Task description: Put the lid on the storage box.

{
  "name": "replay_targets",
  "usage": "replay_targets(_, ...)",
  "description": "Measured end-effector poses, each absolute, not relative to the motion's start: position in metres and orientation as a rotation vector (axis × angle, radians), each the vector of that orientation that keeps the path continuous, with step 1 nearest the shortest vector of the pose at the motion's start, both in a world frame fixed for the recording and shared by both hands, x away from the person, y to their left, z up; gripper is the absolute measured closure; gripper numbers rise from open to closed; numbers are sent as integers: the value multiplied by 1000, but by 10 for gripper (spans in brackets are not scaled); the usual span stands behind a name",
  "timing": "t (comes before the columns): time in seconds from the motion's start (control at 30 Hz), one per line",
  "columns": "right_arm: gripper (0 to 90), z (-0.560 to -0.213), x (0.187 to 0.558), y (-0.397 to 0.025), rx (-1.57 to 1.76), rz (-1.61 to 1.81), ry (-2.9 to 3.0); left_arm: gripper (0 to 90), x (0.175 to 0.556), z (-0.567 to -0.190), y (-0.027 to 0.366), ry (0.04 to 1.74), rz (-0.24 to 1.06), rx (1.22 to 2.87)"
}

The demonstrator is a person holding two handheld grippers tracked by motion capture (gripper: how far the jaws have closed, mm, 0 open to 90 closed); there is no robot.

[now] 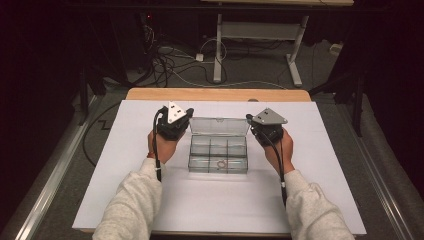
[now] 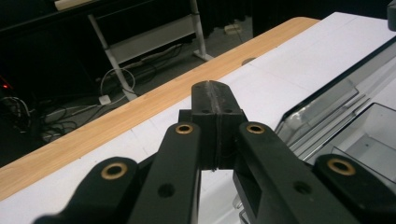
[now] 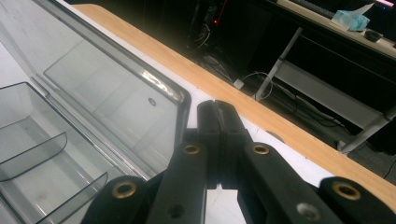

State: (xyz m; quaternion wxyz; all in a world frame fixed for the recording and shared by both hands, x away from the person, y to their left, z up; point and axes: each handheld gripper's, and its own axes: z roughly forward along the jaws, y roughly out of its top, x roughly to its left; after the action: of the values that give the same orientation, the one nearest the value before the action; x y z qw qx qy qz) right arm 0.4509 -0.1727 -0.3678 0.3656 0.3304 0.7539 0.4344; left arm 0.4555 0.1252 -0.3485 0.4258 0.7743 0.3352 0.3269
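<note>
Currently the clear plastic compartment box [image 1: 218,154] sits mid-table on the white sheet [image 1: 210,200], lid [image 1: 219,125] swung open toward the far side and standing up behind the tray. Tray has six cells in two rows of three; a small ring [image 1: 220,164] lies in the near-middle cell, other cells look bare as far as the high view shows.

Left gripper [image 1: 173,121] is held just left of the box, at the lid's far-left corner, grey three-cornered plate on top, cable trailing back along the person's left hand [image 1: 162,145] and pale sleeve. In the left gripper view its gripper [image 2: 213,93] has both black jaws pressed together w/ nothing between them; box wall and lid edge [image 2: 327,102] show to the right of the jaws, wooden table edge [image 2: 140,109] beyond.

Right gripper [image 1: 265,127] mirrors it, just right of the box at the lid's far-right corner, held by the right hand [image 1: 281,150]. Right gripper view: gripper [image 3: 218,114] jaws fully closed on each other, holding nothing, tips near the lid's corner [image 3: 180,100]; can't tell whether they touch it. Curved cell dividers [image 3: 42,156] show at lower left there.

Both grippers sit near the box's far corners, well apart from the ring. Desk legs [image 1: 217,50] and cables on the floor [image 1: 170,60] lie beyond the table's far edge.
</note>
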Motion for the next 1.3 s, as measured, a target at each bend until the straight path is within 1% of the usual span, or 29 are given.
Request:
replay_targets(0.17,900,-372,450,-172,851,1115,1936,875,453,-352,126,838,816,1938)
replay_targets(0.4,900,-375,447,-172,852,1111,1923,875,447,-355,123,833,860,1926)
replay_targets(0.6,900,-377,442,-171,855,1102,1913,875,443,-356,123,836,854,1921)
replay_targets(1.3,900,-378,424,-171,831,1113,1884,876,427,-361,122,808,910,1958)
